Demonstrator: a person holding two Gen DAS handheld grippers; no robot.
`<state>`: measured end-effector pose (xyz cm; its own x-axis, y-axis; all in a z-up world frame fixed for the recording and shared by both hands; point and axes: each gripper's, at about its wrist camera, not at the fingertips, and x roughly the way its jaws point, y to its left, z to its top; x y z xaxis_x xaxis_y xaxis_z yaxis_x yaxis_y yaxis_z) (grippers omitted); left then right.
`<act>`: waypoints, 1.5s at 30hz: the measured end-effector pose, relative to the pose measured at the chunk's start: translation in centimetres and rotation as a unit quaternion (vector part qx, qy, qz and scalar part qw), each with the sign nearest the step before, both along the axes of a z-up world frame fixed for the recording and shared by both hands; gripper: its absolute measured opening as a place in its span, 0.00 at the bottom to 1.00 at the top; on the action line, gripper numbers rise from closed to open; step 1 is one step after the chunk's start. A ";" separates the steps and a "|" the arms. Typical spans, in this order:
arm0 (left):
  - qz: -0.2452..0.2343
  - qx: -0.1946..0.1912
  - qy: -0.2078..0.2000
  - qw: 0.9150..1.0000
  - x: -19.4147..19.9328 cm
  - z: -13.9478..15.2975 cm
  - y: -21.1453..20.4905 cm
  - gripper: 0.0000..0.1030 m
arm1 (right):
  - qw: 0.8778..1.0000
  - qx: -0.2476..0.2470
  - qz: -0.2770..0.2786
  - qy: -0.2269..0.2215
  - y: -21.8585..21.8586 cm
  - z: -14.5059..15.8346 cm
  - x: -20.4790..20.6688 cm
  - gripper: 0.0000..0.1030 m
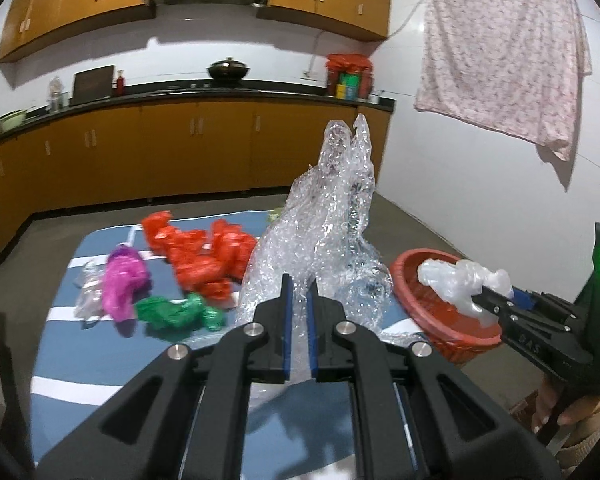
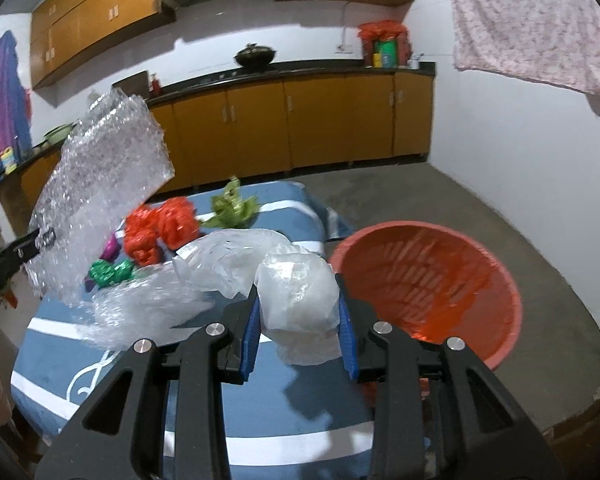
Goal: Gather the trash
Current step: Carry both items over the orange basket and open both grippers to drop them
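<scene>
The right gripper [image 2: 298, 320] clenches a white plastic wad [image 2: 300, 300]; the red basket [image 2: 500, 280] lies at right of the frame, just beside it. The left gripper [image 1: 299, 320] pinches standing bubble wrap [image 1: 324, 232], farther from the basket.

the right gripper [image 2: 298, 320] clamps a crumpled translucent white plastic bag [image 2: 300, 296]; a round red plastic basket [image 2: 500, 280] sits just right of it.

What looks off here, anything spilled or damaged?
Nothing spilled or broken. The red basket sits tilted off the table edge; crumpled bags still litter the blue cloth.
</scene>
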<state>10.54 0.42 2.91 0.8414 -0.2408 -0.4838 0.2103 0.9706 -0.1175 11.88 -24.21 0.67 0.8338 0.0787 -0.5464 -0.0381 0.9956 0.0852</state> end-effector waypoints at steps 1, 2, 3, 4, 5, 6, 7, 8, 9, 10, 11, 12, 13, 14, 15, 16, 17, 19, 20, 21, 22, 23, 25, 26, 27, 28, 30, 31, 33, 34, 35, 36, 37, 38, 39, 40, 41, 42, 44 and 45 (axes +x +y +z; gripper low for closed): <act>-0.007 -0.001 0.000 1.000 0.1 0.0 -0.7 0.07 | 1.000 0.002 -0.009 -0.002 -0.6 0.1 -0.1 0.33; -0.014 -0.003 0.000 1.000 0.3 -0.1 -1.5 0.07 | 1.000 0.003 -0.018 -0.004 -1.3 0.2 -0.2 0.33; -0.021 -0.004 0.001 1.000 0.5 -0.1 -2.2 0.07 | 1.000 0.004 -0.026 -0.005 -1.9 0.3 -0.2 0.33; -0.027 -0.004 0.002 1.000 0.6 -0.1 -2.9 0.07 | 0.999 0.005 -0.032 -0.006 -2.3 0.4 -0.2 0.33; -0.033 -0.005 0.002 0.999 0.8 -0.2 -3.6 0.07 | 0.999 0.005 -0.041 -0.007 -3.0 0.5 -0.2 0.33; -0.038 -0.006 0.003 0.999 0.9 -0.2 -4.1 0.07 | 0.999 0.005 -0.051 -0.008 -3.7 0.5 -0.2 0.33; -0.044 -0.008 0.004 0.999 1.2 -0.3 -4.8 0.07 | 0.998 0.006 -0.057 -0.008 -4.2 0.5 -0.2 0.33; -0.049 -0.010 0.005 0.999 1.3 -0.5 -5.5 0.07 | 0.998 0.007 -0.066 -0.009 -4.9 0.5 -0.3 0.33; -0.057 -0.012 0.007 0.998 1.5 -0.6 -6.3 0.07 | 0.997 0.008 -0.075 -0.009 -5.5 0.5 -0.3 0.33; -0.062 -0.013 0.008 0.998 1.7 -0.7 -6.9 0.07 | 0.996 0.009 -0.084 -0.010 -6.1 0.5 -0.3 0.33; -0.067 -0.013 0.009 0.998 1.9 -0.9 -7.6 0.07 | 0.996 0.009 -0.092 -0.010 -6.7 0.5 -0.3 0.33; -0.074 -0.013 0.011 0.997 2.1 -1.0 -8.5 0.07 | 0.995 0.007 -0.099 -0.011 -7.0 0.6 -0.3 0.33; -0.079 -0.013 0.012 0.997 2.3 -1.2 -8.9 0.07 | 0.994 0.004 -0.109 -0.012 -7.6 0.6 -0.2 0.33; -0.084 -0.013 0.013 0.996 2.4 -1.3 -9.5 0.07 | 0.993 0.002 -0.116 -0.013 -7.9 0.7 -0.3 0.33; -0.091 -0.013 0.014 0.996 2.7 -1.5 -10.3 0.07 | 0.992 0.001 -0.127 -0.014 -8.5 0.8 -0.2 0.33; -0.095 -0.014 0.016 0.995 2.8 -1.6 -10.8 0.07 | 0.990 0.000 -0.137 -0.016 -9.0 0.9 -0.2 0.33; -0.100 -0.014 0.017 0.995 3.0 -1.7 -11.4 0.07 | 0.990 0.000 -0.143 -0.017 -9.4 1.0 -0.2 0.33; -0.111 -0.016 0.020 0.993 3.5 -2.0 -12.8 0.07 | 0.987 -0.001 -0.159 -0.019 -10.1 1.0 0.1 0.33; -0.115 -0.016 0.021 0.993 3.7 -2.2 -13.3 0.07 | 0.986 0.001 -0.166 -0.019 -10.5 1.0 0.2 0.33; -0.119 -0.016 0.023 0.993 3.8 -2.4 -13.8 0.07 | 0.985 0.003 -0.172 -0.019 -10.7 1.0 0.4 0.33; -0.123 -0.016 0.024 0.992 4.1 -2.6 -14.5 0.07 | 0.984 0.004 -0.175 -0.019 -10.9 0.9 0.4 0.33; -0.127 -0.016 0.026 0.991 4.3 -2.8 -15.0 0.07 | 0.983 0.007 -0.180 -0.018 -11.2 0.8 0.7 0.33; -0.133 -0.016 0.031 0.991 4.9 -3.3 -16.2 0.07 | 0.982 0.011 -0.189 -0.017 -11.6 0.6 1.1 0.33; -0.135 -0.016 0.033 0.990 5.3 -3.4 -16.5 0.07 | 0.981 0.013 -0.192 -0.017 -11.9 0.5 1.2 0.33; -0.137 -0.016 0.034 0.990 5.5 -3.6 -16.8 0.07 | 0.981 0.015 -0.195 -0.017 -12.1 0.4 1.5 0.33; -0.139 -0.017 0.036 0.990 5.9 -3.9 -17.4 0.07 | 0.980 0.017 -0.198 -0.017 -12.3 0.3 1.7 0.33; -0.141 -0.018 0.038 0.989 6.5 -4.0 -18.0 0.07 | 0.979 0.021 -0.202 -0.019 -12.5 0.1 1.8 0.33; -0.143 -0.019 0.039 0.989 6.8 -4.2 -18.4 0.07 | 0.978 0.024 -0.205 -0.020 -12.8 0.0 2.0 0.33; -0.146 -0.021 0.040 0.988 7.5 -4.4 -19.2 0.07 | 0.977 0.029 -0.209 -0.021 -13.2 0.0 2.3 0.33; -0.148 -0.022 0.040 0.988 7.7 -4.5 -19.5 0.07 | 0.977 0.032 -0.211 -0.022 -13.4 0.0 2.6 0.33; -0.149 -0.022 0.040 0.988 8.0 -4.6 -19.8 0.07 | 0.977 0.033 -0.212 -0.023 -13.6 -0.1 2.8 0.33; -0.151 -0.023 0.040 0.987 8.3 -4.7 -20.3 0.07 | 0.976 0.035 -0.213 -0.024 -13.7 -0.1 3.0 0.33; -0.154 -0.025 0.041 0.987 8.7 -4.8 -20.7 0.07 | 0.976 0.038 -0.215 -0.024 -13.8 -0.2 3.4 0.33; -0.156 -0.025 0.041 0.987 9.0 -5.0 -21.0 0.07 | 0.975 0.041 -0.216 -0.024 -13.8 -0.4 3.6 0.33; -0.157 -0.023 0.042 0.987 9.2 -5.2 -21.6 0.07 | 0.975 0.044 -0.217 -0.024 -14.0 -0.5 4.0 0.33; -0.157 -0.020 0.043 0.987 9.4 -5.3 -21.9 0.07 | 0.975 0.046 -0.217 -0.023 -14.0 -0.6 4.3 0.34; -0.154 -0.016 0.046 0.987 9.7 -5.6 -22.1 0.09 | 0.975 0.047 -0.217 -0.021 -14.2 -0.8 4.7 0.38; -0.145 -0.016 0.052 0.988 10.0 -6.0 -22.1 0.16 | 0.975 0.054 -0.215 -0.017 -14.3 -1.0 5.0 0.48; -0.133 -0.026 0.064 0.989 10.5 -6.5 -21.7 0.41 | 0.975 0.070 -0.211 -0.013 -14.7 -1.2 5.4 0.64; -0.120 -0.032 0.064 0.990 10.5 -6.7 -21.1 0.48 | 0.974 0.075 -0.211 -0.016 -14.9 -1.2 5.2 0.65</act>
<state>21.08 -20.63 -3.79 0.6886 -0.4602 -0.5604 0.4133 0.8841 -0.2182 17.11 -39.09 -0.56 0.8254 -0.1983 -0.5286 0.3673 0.8996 0.2361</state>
